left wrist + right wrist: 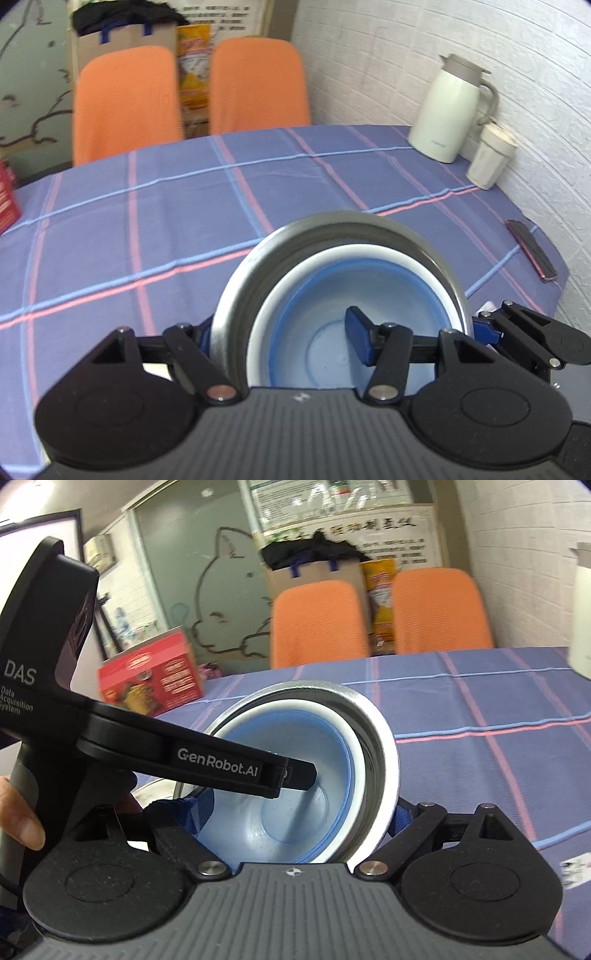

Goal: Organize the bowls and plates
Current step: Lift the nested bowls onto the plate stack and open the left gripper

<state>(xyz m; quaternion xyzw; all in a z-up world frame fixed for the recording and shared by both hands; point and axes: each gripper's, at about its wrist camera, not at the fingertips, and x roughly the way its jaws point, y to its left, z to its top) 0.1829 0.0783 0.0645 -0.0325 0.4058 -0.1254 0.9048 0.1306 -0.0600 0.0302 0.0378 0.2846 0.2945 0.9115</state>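
Three bowls sit nested on the blue checked tablecloth (147, 221): a metal bowl (288, 243) outermost, a white bowl (295, 280) in it, and a blue bowl (369, 295) innermost. My left gripper (280, 338) straddles the stack's left wall, with one finger (358, 339) inside the blue bowl and the other outside the metal bowl. It looks open, with a gap beside the inner pad. My right gripper (301, 814) is spread wide around the stack (384, 746), its right finger (402, 816) outside the metal rim. The left gripper's finger (299, 775) reaches into the blue bowl.
A cream jug (448, 110) and a lidded cup (491, 155) stand by the white wall at the back right. A phone (532, 249) lies near the right edge and a red box (151, 675) at the left. Two orange chairs (125, 99) stand behind the table. A hand (18, 812) holds the left gripper.
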